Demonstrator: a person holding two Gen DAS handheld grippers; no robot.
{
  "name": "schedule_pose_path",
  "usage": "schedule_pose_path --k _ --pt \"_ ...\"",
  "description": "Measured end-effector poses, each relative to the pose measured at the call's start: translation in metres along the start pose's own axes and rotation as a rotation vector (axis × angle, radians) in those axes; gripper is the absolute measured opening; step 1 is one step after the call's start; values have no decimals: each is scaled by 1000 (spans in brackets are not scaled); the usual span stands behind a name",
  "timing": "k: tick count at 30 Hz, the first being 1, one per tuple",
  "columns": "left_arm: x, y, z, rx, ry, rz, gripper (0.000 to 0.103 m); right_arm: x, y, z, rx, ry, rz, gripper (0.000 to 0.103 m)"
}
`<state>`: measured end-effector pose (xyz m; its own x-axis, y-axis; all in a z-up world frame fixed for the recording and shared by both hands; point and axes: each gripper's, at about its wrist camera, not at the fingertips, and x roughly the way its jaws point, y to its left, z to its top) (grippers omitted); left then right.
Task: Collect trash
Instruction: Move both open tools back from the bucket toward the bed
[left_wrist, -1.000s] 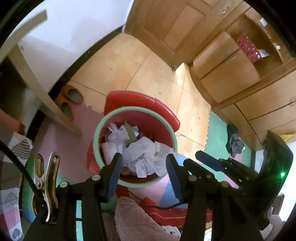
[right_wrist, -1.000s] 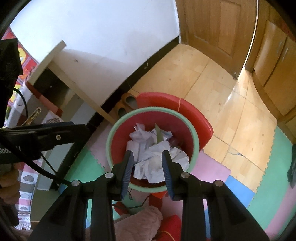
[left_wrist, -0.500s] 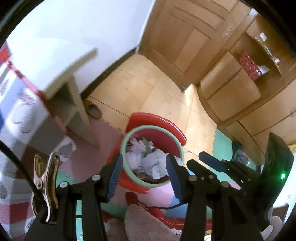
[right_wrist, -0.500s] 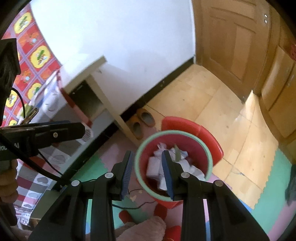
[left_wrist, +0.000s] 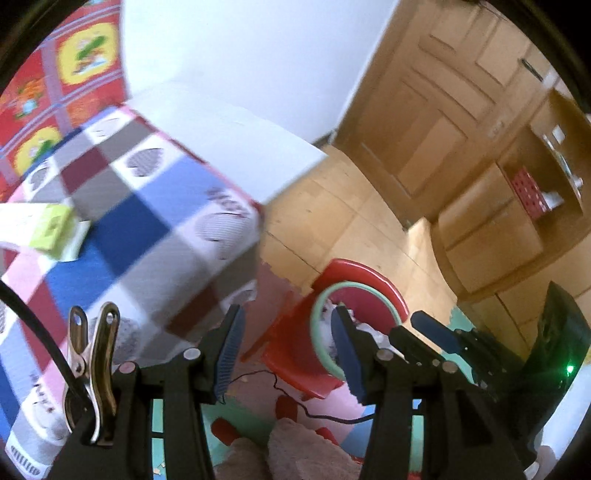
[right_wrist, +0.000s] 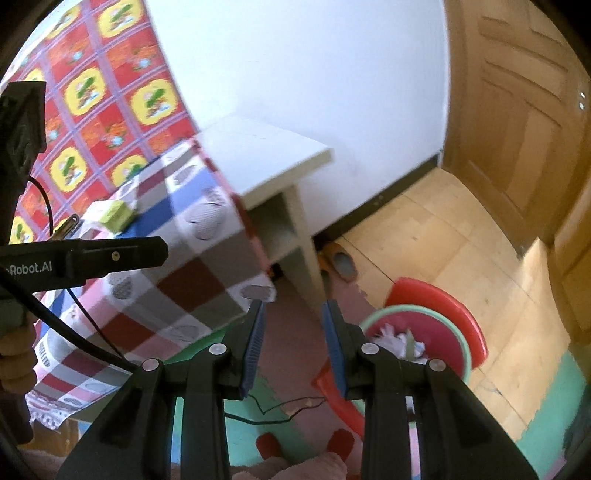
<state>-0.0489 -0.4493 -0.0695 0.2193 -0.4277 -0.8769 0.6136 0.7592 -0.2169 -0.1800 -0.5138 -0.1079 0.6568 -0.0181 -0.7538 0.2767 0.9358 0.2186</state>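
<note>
Left wrist view shows the left gripper (left_wrist: 286, 345) spread wide and holding nothing, above the floor beside the checkered table (left_wrist: 147, 229). The right gripper (right_wrist: 293, 339) is spread and holds nothing too. The red bin (right_wrist: 448, 334) full of white paper trash (right_wrist: 391, 338) sits low on the floor.

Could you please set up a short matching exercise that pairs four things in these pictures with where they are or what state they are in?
Things:
1. green box
2. red bin
3. slippers
4. right gripper

Places or states:
A. holds crumpled white paper
B. on the checked cloth
C. jaws apart, holding nothing
D. on the floor by the white table's leg

Pairs: 1-B, 2-A, 3-D, 4-C
</note>
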Motion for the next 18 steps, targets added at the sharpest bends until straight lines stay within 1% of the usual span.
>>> schedule_pose_path --k 4,8,10,15,18 --pt "-20 37 -1 -48 -22 38 51 6 35 9 -45 -2 31 33" --pt "-42 84 -5 -103 -46 75 51 12 72 18 -91 -7 68 33" --pt "-51 96 -10 -125 -58 93 51 15 89 22 -108 -9 88 33" --pt "-70 144 -18 -201 -78 131 51 26 129 28 -139 3 143 33" --pt "-79 165 -21 -241 -85 161 51 34 151 32 -169 18 174 33"
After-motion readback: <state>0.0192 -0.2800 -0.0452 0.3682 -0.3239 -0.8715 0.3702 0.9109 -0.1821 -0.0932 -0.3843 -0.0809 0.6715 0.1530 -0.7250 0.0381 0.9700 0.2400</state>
